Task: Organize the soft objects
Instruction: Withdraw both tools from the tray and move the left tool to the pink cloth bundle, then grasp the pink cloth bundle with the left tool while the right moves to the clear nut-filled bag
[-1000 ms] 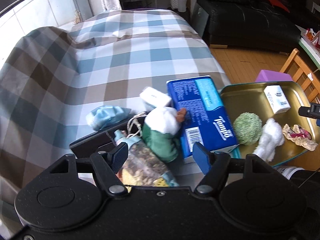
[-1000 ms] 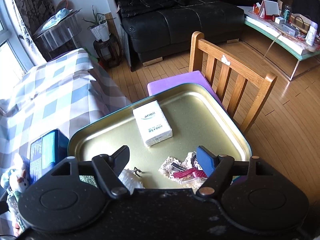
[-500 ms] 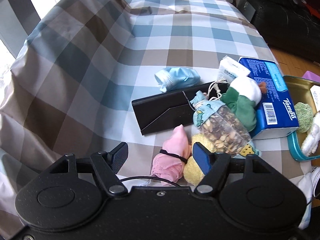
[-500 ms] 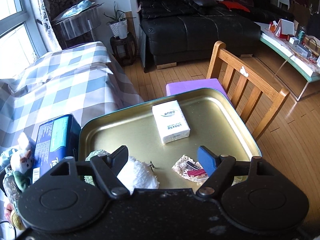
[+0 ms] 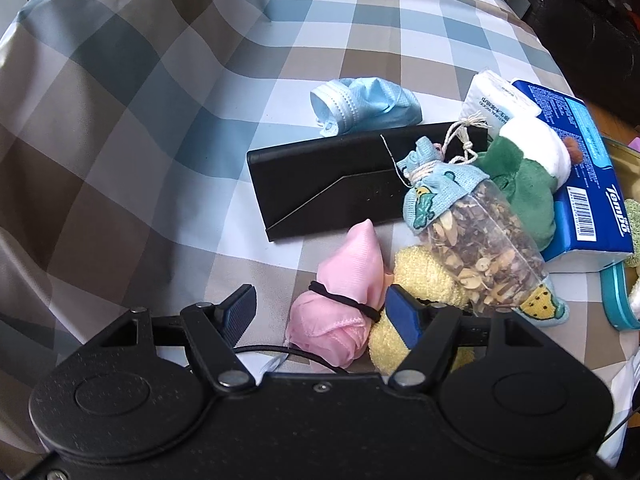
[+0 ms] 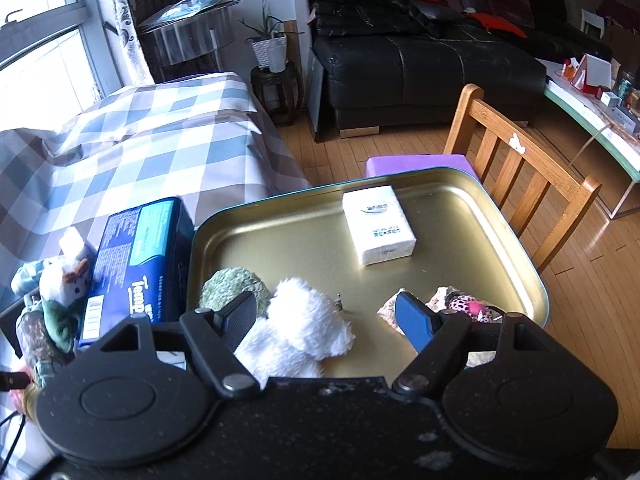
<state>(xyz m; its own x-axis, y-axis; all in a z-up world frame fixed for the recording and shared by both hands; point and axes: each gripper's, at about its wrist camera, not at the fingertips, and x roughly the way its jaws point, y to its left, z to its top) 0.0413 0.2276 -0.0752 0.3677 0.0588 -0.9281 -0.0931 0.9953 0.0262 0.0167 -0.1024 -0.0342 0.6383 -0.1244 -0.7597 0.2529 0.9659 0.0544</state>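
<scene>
- Left wrist view: left gripper (image 5: pixel 320 312) spread wide around pink tied cloth bundle (image 5: pixel 344 300), tapered tip pointing away, long axis roughly along fingers.
- Right gripper (image 6: pixel 326 318) gaping, empty, above gold metal tray (image 6: pixel 460 216).

A checked tablecloth (image 5: pixel 168 92) covers the table. On it lie a blue face mask (image 5: pixel 364 104), a black folded case (image 5: pixel 320 184), a pink cloth bundle (image 5: pixel 344 304), and a blue tissue pack (image 5: pixel 588 200). A gold tray (image 6: pixel 280 232) sits beside them.

The left gripper (image 5: pixel 322 314) was held low with its jaws wide apart, and the right gripper (image 6: pixel 326 320) also had both fingers spread, gripping nothing.
</scene>
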